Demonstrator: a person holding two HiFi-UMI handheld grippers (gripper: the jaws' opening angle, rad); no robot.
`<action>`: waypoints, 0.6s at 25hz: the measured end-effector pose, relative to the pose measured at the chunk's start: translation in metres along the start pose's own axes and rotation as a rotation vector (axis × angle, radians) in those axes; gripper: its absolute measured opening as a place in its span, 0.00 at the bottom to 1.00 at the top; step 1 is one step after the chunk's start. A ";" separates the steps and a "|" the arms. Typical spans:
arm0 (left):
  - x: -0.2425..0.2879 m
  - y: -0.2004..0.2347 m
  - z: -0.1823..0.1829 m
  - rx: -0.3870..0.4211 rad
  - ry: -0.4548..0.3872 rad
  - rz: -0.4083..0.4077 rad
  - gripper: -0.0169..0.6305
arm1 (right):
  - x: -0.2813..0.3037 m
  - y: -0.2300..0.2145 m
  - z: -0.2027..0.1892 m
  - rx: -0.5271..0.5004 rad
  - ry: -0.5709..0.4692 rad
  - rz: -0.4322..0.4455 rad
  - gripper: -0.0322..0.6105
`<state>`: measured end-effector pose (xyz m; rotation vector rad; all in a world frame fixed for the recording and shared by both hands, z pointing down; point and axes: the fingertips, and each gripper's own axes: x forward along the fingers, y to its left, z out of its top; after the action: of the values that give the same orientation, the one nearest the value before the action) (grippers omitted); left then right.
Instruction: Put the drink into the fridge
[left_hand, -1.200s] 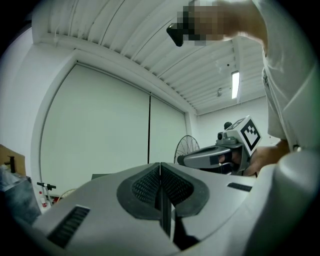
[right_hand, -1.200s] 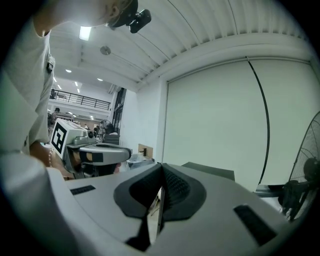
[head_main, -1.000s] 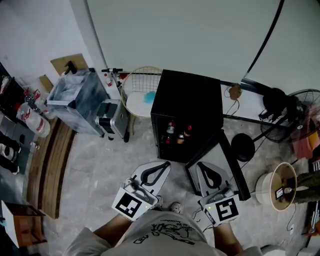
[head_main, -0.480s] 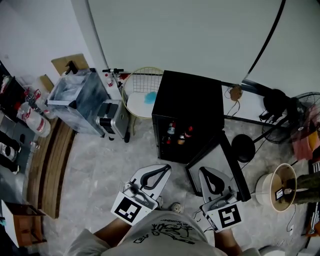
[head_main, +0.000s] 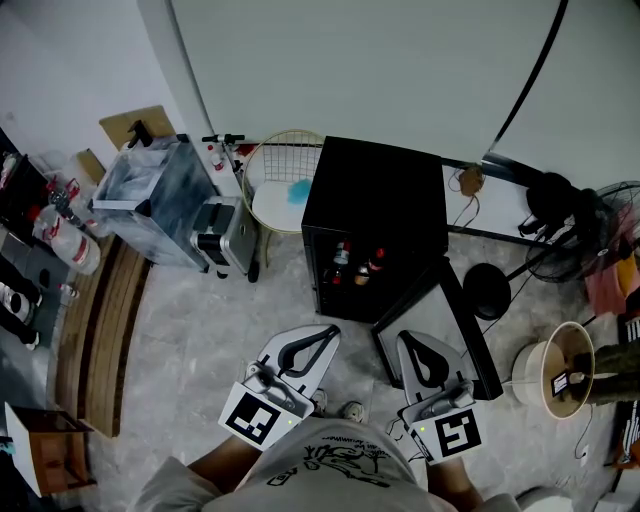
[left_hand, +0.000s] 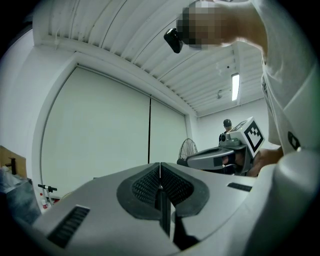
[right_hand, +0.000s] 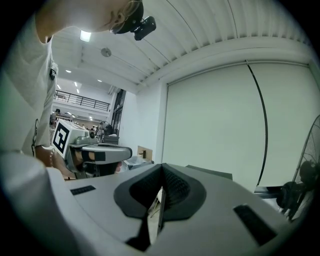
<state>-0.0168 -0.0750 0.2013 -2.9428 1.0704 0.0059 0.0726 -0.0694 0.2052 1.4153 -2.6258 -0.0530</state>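
A black mini fridge (head_main: 378, 215) stands on the floor ahead of me with its door (head_main: 440, 325) swung open toward my right. Several drink bottles (head_main: 355, 268) stand on its shelf. My left gripper (head_main: 318, 338) is held level in front of the fridge, jaws shut with nothing between them; its own view shows it too (left_hand: 160, 172). My right gripper (head_main: 412, 345) hangs above the open door, also shut and empty, and appears in its own view (right_hand: 161, 176). Neither gripper holds a drink.
A grey bin (head_main: 150, 190), a small silver appliance (head_main: 225, 237) and a round wire basket (head_main: 280, 180) stand left of the fridge. Fans (head_main: 575, 225) and a bucket (head_main: 560, 370) are to the right. A wooden plank (head_main: 90, 330) lies at left.
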 end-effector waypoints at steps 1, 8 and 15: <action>0.000 0.000 0.001 0.000 -0.001 0.000 0.06 | 0.000 -0.001 0.000 0.001 0.000 -0.001 0.06; -0.001 0.000 0.002 -0.002 0.000 -0.003 0.06 | -0.001 0.000 0.000 -0.001 0.000 -0.003 0.06; 0.005 -0.003 0.003 -0.009 0.003 -0.011 0.06 | -0.003 -0.005 0.002 -0.003 -0.004 -0.008 0.06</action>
<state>-0.0108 -0.0762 0.1987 -2.9581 1.0570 0.0062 0.0780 -0.0704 0.2019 1.4261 -2.6222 -0.0613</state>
